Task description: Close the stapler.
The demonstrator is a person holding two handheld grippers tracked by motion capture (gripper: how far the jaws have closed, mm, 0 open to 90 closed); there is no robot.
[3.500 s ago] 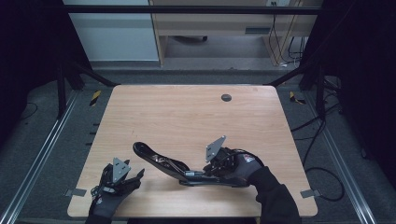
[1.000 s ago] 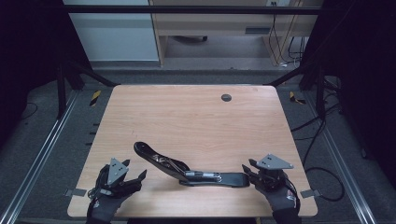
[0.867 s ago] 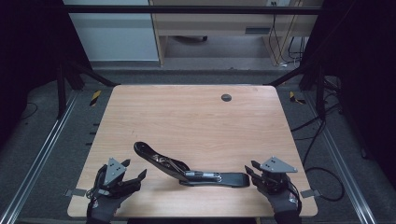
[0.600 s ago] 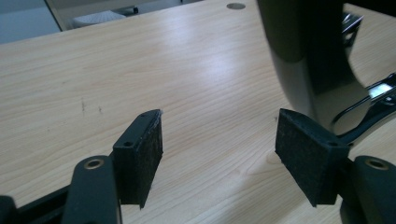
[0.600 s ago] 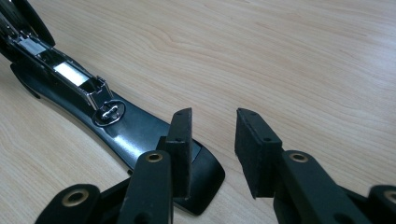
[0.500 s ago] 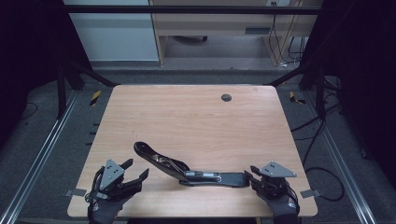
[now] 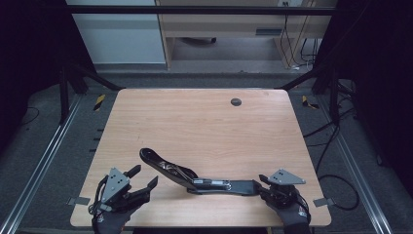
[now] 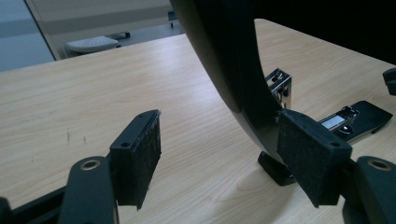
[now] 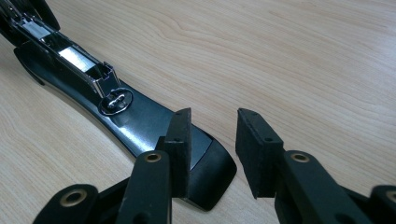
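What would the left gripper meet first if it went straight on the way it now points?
Probably the stapler's raised black top arm. In the left gripper view it rises just beyond the open left gripper, close by one pad. Depth is unclear, so it may just brush past onto the bare table.

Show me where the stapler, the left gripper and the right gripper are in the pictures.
stapler (image 7: 214, 184): high view, on the metal staple channel at its middle.
left gripper (image 7: 144, 177): high view, midway between its two fingertips.
right gripper (image 9: 212, 125): right gripper view, midway between its two fingertips.
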